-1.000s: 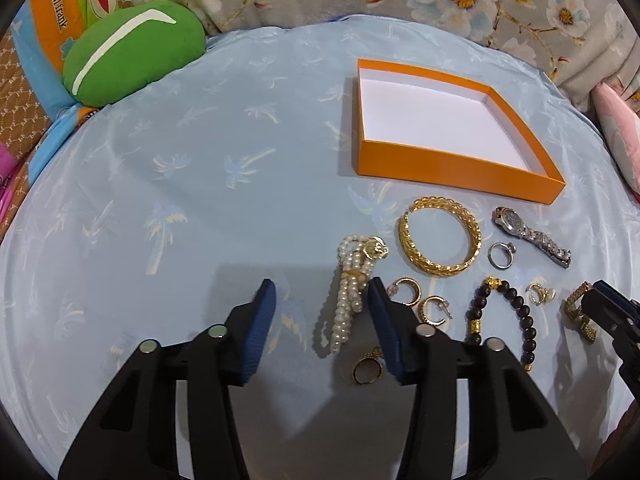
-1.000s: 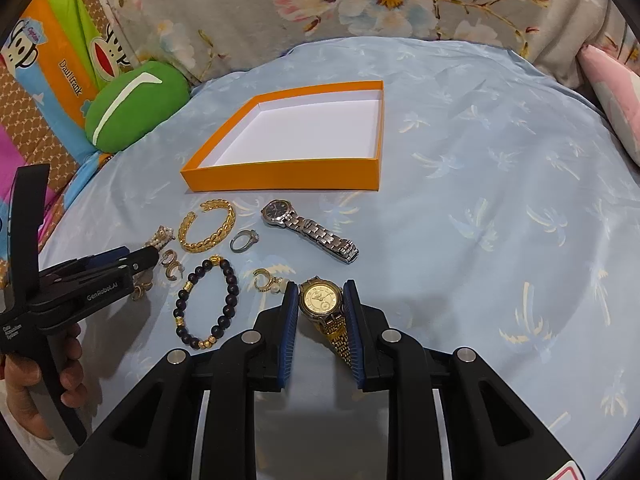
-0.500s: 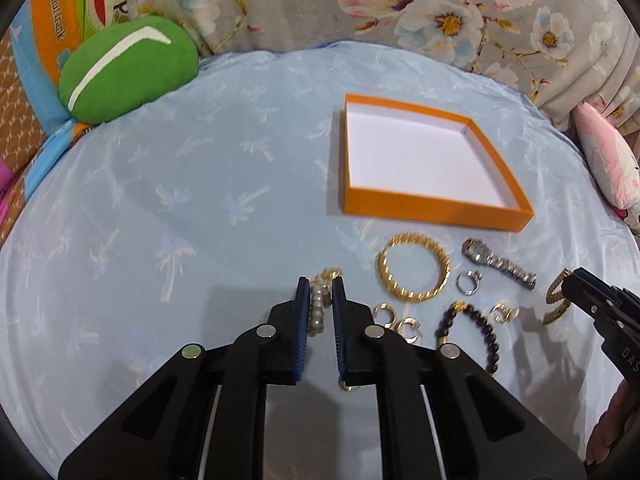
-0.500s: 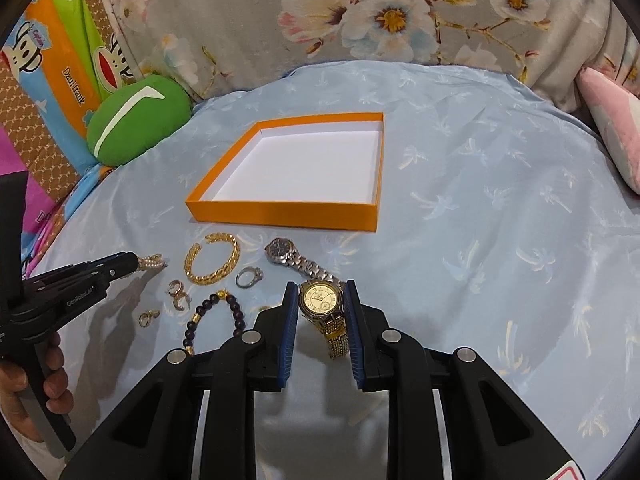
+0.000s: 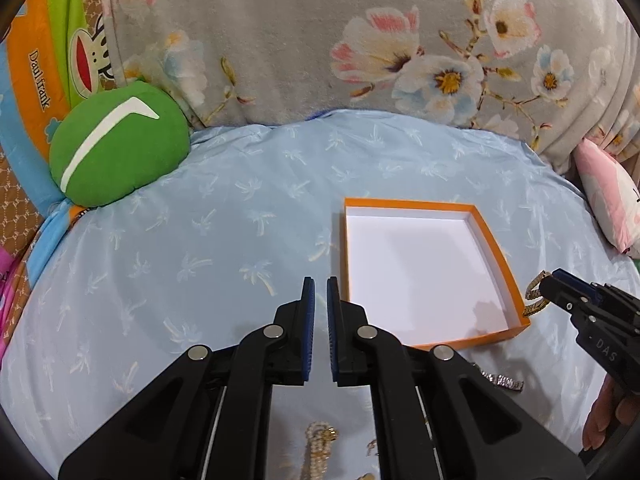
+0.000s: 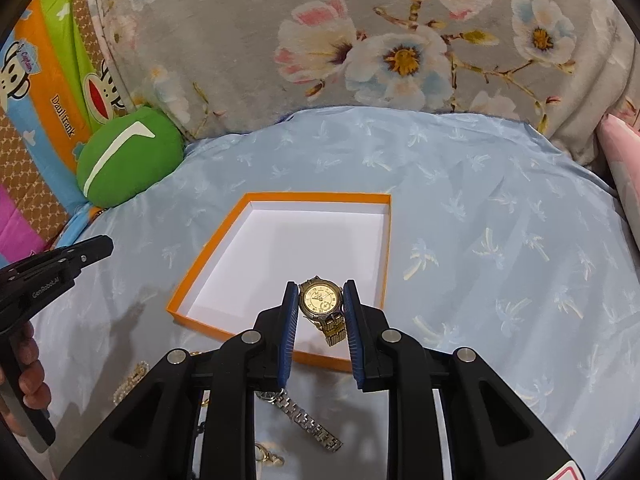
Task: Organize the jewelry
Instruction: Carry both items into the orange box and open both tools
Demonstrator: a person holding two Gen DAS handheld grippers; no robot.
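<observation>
An orange box [image 5: 495,248] with a white, empty floor sits on the blue cloth. My right gripper [image 6: 320,300] is shut on a gold watch [image 6: 320,298], held by its case in the air over the near right corner of the box [image 6: 204,256]. The strap dangles below the case. From the left wrist, the right gripper [image 5: 548,284] and the watch strap [image 5: 534,302] show beside the box. My left gripper [image 5: 320,292] is shut with nothing between its pads, left of the box. A pearl bracelet [image 5: 318,452] lies on the cloth beneath it. A silver watch [image 6: 304,420] lies nearer.
A green cushion [image 5: 120,144] rests at the back left against printed fabric. Grey floral fabric [image 5: 400,40] rises behind the cloth and a pink pillow [image 5: 608,196] lies at the right. Small gold pieces [image 6: 268,456] lie near the silver watch. A hand [image 6: 28,360] holds the left gripper.
Both grippers have risen and moved toward the box. The left jaws closed over the pearl bracelet, which stayed on the cloth. The right gripper lifted the gold watch off the cloth.
</observation>
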